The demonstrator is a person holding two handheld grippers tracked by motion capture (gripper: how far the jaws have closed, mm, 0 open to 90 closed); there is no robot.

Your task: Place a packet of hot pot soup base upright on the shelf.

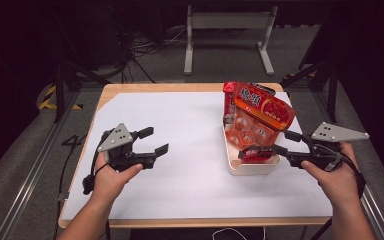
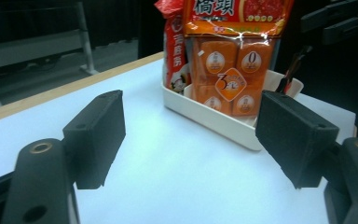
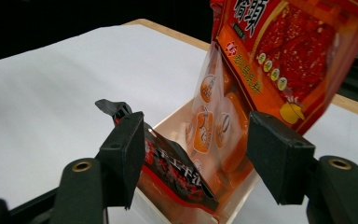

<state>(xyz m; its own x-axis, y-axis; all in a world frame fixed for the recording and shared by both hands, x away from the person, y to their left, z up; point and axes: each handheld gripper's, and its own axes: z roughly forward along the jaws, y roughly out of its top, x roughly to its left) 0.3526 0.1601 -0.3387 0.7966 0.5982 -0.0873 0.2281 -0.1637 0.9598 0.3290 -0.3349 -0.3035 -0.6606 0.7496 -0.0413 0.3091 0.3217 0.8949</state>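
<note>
A white tray point(image 1: 252, 169) stands at the right of the table and holds upright snack packs. A big orange bag point(image 1: 261, 116) leans over it, with a red packet point(image 1: 228, 99) behind. At the tray's near end a small red-and-black packet point(image 1: 255, 153) sticks out. My right gripper point(image 1: 285, 142) is open around that end; in the right gripper view the red-and-black packet point(image 3: 177, 175) lies between the jaws, close beside the left pad point(image 3: 123, 156), and is not squeezed. My left gripper point(image 1: 155, 140) stands open and empty over the white sheet, pointing at the tray point(image 2: 214, 122).
A white sheet point(image 1: 180, 115) covers the wooden table, bare between the two grippers. Beyond the far edge, a grey metal frame point(image 1: 227, 35) and loose cables point(image 1: 145, 50) lie on the floor. Dark stands flank the table.
</note>
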